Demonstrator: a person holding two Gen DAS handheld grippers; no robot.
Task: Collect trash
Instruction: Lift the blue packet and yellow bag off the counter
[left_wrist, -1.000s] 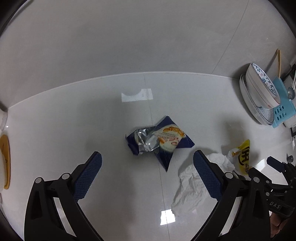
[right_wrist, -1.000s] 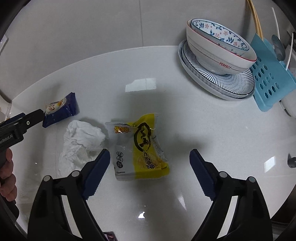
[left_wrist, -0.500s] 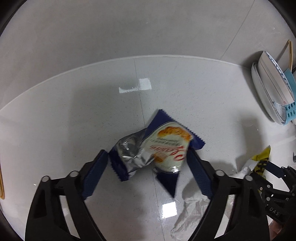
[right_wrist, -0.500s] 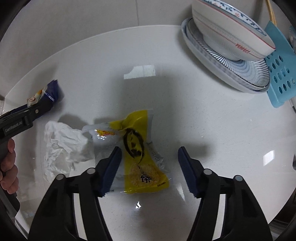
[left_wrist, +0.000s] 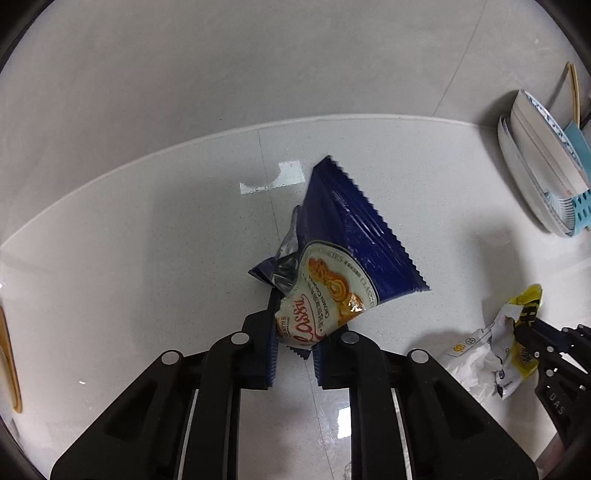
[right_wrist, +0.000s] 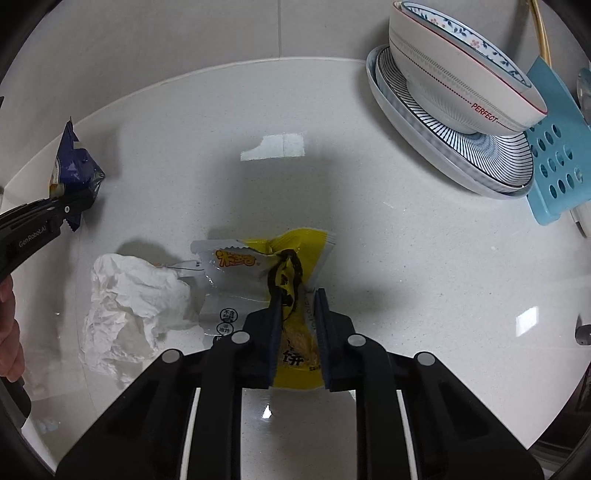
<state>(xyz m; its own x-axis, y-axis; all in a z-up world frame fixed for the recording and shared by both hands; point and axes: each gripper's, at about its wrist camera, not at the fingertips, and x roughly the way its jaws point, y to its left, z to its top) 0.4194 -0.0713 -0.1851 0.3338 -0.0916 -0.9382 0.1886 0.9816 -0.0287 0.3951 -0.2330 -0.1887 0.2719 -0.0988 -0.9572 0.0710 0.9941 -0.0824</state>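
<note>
Lower end of the blue cookie wrapper (left_wrist: 343, 258) hidden between the pads. Lower part of the yellow snack wrapper (right_wrist: 295, 258) likewise covered by the dark fingers. A wooden edge (left_wrist: 9, 362) at far left of the left wrist view is cut off; cannot tell what it is. Only part of a hand (right_wrist: 9, 332) shows at the right view's left margin.

Left hand-held gripper (left_wrist: 293, 343): jaws closing, pads pinching the blue cookie wrapper's bottom; the wrapper stands up crumpled off the counter (left_wrist: 147, 258). Right hand-held gripper (right_wrist: 295, 325): jaws closing, pads squeezing the yellow snack wrapper, its upper half bunched and still lying on the counter.

Crumpled white tissue (right_wrist: 129, 299) sits just left of the yellow wrapper, touching it, between the two grippers. Well apart at upper right: stacked bowls (right_wrist: 461, 81) on striped plates (right_wrist: 461, 147), beside a blue perforated rack (right_wrist: 554, 155).
</note>
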